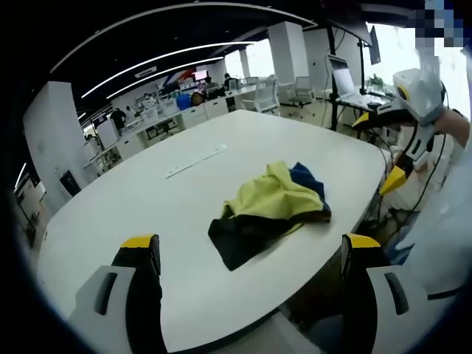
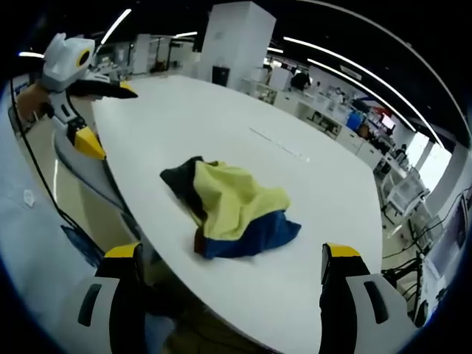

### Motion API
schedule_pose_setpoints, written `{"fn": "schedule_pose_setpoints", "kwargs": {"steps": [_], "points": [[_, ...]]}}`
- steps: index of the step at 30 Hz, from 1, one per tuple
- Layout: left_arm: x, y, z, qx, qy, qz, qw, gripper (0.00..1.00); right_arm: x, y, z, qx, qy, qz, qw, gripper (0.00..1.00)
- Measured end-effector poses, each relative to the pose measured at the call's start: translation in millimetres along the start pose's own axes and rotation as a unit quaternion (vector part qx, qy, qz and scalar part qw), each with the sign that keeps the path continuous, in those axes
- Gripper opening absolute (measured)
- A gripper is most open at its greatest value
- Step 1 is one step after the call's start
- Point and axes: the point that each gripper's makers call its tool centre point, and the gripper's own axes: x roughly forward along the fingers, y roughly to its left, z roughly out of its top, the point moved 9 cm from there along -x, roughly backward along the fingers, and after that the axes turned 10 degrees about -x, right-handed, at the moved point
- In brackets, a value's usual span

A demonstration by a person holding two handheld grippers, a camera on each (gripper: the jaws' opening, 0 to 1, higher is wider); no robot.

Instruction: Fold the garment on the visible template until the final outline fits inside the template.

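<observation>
In the left gripper view, the left gripper (image 1: 251, 254) stands nearest, its two yellow-tipped black jaws wide apart with nothing between them, held above the near edge of the white surface (image 1: 147, 199). Just beyond, the garment (image 1: 269, 210) lies crumpled in a heap near that edge, yellow on top, black toward the near left and blue at the far right. A thin pale strip (image 1: 195, 161) lies flat on the surface farther back, well apart from the garment. To the right, off the surface edge, the right gripper (image 1: 394, 151) hangs in the air with its yellow tips spread, carrying nothing. In the right gripper view, the right gripper (image 2: 232, 259) has its jaws apart and empty over the near edge of the surface (image 2: 332, 199). The garment (image 2: 232, 210) sits just past them, yellow in the middle, blue at the near right, black at the far left. The left gripper (image 2: 103, 114) shows at the upper left beside the surface, its jaws spread. Desks, chairs and people fill the office beyond.
</observation>
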Motion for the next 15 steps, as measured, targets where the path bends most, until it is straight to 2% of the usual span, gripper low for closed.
{"fn": "schedule_pose_setpoints", "kwargs": {"steps": [15], "points": [[3.2, 4.4, -0.5, 0.001, 0.004, -0.005, 1.0000, 1.00, 4.1, -0.2, 2.7, 0.003, 0.002, -0.002, 1.0000, 1.00]]}}
